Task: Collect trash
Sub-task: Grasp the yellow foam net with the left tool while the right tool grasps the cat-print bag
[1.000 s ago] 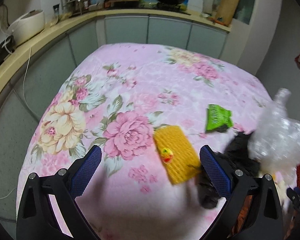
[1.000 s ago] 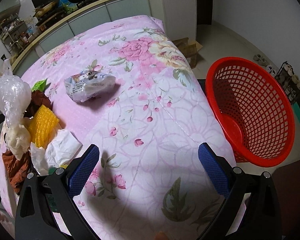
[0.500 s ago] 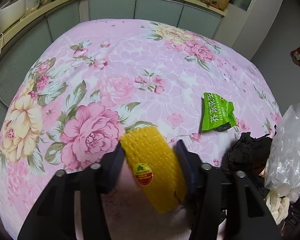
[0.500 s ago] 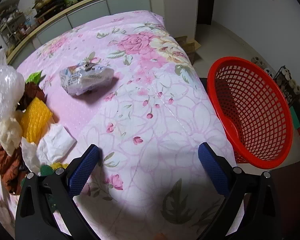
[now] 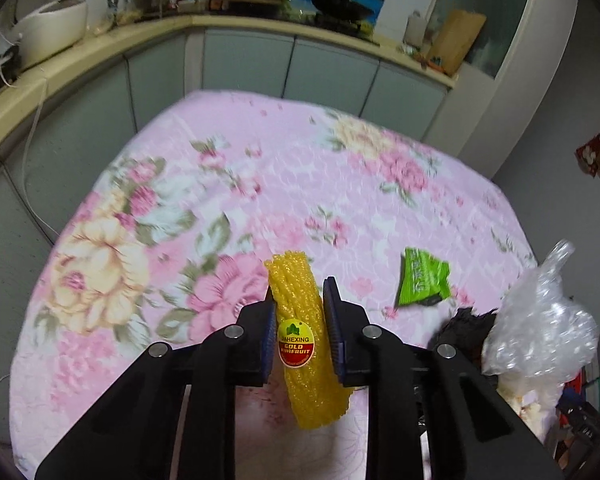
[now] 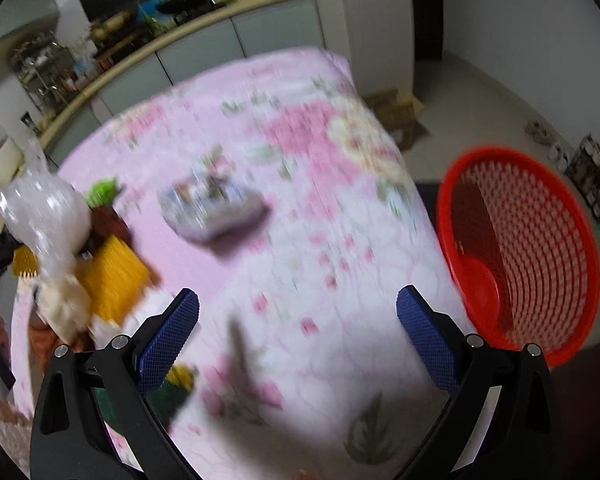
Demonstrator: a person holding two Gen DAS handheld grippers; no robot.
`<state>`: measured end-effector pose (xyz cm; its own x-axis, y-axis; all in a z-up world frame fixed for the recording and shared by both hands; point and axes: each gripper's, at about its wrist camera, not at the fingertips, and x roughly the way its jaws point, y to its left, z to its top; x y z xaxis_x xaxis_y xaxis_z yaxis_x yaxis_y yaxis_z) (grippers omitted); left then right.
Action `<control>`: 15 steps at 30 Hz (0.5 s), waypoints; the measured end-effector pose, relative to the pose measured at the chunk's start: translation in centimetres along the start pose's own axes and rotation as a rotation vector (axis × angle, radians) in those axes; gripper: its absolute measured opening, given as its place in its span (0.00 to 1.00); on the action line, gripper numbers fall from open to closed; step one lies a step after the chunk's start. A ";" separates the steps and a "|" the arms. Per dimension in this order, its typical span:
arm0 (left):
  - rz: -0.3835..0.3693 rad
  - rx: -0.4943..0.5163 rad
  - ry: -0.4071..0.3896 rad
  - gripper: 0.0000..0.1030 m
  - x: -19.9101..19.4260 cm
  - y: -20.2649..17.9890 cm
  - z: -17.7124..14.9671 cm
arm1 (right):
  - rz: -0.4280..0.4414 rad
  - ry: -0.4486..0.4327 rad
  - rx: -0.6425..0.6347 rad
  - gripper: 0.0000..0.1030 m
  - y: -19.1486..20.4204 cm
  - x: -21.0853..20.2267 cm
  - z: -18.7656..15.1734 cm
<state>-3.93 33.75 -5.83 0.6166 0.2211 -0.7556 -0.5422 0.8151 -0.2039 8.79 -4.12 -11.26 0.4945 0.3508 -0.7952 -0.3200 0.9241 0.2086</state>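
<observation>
Left wrist view: the left hand-held gripper (image 5: pixel 298 304) clamps the yellow foam fruit net with a red label (image 5: pixel 302 344) above the pink floral-cloth bench (image 5: pixel 220 184). Only the blurred right wrist view shows the right hand-held gripper (image 6: pixel 298 312), jaws wide and empty, and the red plastic mesh basket (image 6: pixel 540 248) on the floor.

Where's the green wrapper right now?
In the left wrist view, the green wrapper lies on the floral tablecloth, right of the left gripper, beside the clear plastic bag.

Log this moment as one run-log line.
left claw: shut on yellow foam fruit net, just closed | right claw: open, nothing held | red plastic mesh basket: no trash seen inside
</observation>
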 end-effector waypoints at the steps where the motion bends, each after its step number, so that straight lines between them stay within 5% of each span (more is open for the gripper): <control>1: 0.004 -0.001 -0.010 0.20 -0.4 0.0 0.1 | 0.006 -0.013 -0.014 0.93 0.4 0.0 0.4; 13: 0.023 0.035 -0.050 0.20 -2.3 -0.7 -0.1 | 0.085 -0.007 -0.175 0.93 5.7 5.3 5.3; 15: 0.033 0.042 -0.054 0.20 -2.6 -0.6 -0.2 | 0.075 0.002 -0.187 0.85 6.0 6.1 5.4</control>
<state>-5.31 32.56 -3.90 0.6293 0.2763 -0.7264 -0.5393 0.8282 -0.1522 14.24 4.38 -11.78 0.4622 0.4168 -0.7827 -0.5001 0.8514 0.1581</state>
